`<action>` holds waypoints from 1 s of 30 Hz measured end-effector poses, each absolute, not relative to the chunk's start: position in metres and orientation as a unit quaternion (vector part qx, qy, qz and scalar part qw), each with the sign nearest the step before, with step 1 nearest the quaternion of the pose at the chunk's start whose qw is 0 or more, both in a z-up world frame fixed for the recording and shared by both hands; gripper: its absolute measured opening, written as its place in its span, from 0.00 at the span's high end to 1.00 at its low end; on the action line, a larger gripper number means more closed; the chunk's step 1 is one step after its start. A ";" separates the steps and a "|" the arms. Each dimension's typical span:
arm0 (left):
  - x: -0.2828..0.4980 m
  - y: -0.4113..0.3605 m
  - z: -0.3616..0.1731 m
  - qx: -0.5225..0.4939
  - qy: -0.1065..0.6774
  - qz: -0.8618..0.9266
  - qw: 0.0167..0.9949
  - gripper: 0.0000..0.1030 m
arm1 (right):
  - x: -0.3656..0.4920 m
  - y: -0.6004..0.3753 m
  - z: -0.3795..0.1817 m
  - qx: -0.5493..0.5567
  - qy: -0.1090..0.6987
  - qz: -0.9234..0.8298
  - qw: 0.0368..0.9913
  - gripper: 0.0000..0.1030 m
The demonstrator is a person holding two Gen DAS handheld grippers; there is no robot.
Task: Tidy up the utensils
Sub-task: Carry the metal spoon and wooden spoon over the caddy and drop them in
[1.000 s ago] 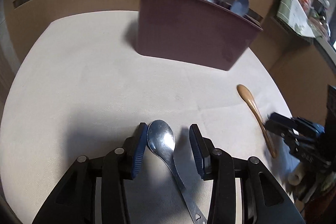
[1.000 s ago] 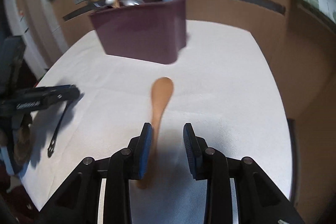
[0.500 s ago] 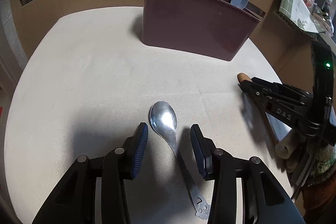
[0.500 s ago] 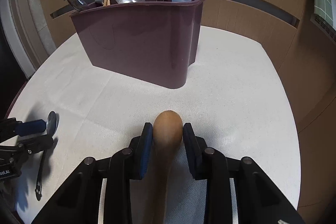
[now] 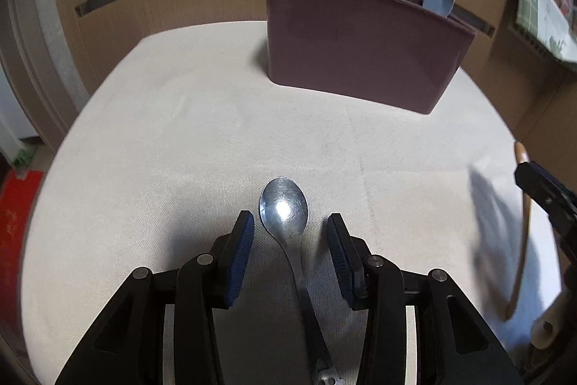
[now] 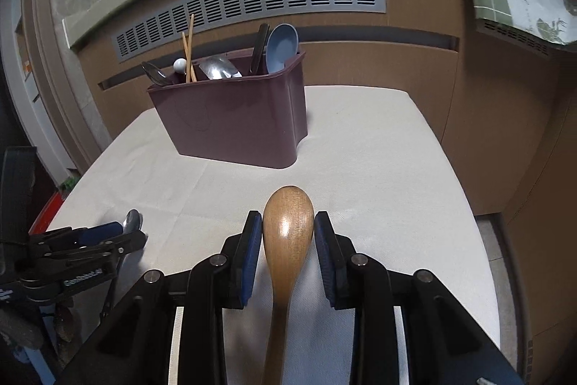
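Left gripper [image 5: 290,230]: jaws apart, straddling metal spoon [image 5: 285,208] lying on surface [image 5: 180,150].
Right gripper [image 6: 287,233]: clamped on wooden spoon [image 6: 287,226].

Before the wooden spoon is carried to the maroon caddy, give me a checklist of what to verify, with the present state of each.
1. Right gripper closed on wooden spoon: ok, pads sit against the bowl's sides.
2. Spoon clear of the table: ok, it hangs raised in the left view.
3. Way to the caddy clear: ok, only bare cloth between.
4. Room in the caddy: cannot tell, several utensils already stand inside.
5. Left gripper holding the metal spoon: not ok, pads open either side of it.
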State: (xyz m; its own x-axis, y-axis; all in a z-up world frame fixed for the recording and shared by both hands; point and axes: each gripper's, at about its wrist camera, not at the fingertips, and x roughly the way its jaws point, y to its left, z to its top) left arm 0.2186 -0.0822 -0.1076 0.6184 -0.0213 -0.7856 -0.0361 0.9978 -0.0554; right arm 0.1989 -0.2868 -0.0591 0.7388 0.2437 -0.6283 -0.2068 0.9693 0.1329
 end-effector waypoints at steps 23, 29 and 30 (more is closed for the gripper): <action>0.166 -0.052 -0.037 -0.067 0.341 -0.093 0.933 0.72 | 0.167 -0.297 -0.041 0.060 0.323 0.137 0.935 0.73; 0.166 -0.045 -0.033 -0.082 0.336 -0.095 0.934 0.72 | 0.164 -0.293 -0.037 0.051 0.324 0.131 0.936 0.73; 0.166 -0.044 -0.031 -0.083 0.333 -0.096 0.934 0.72 | 0.164 -0.292 -0.036 0.049 0.323 0.130 0.936 0.73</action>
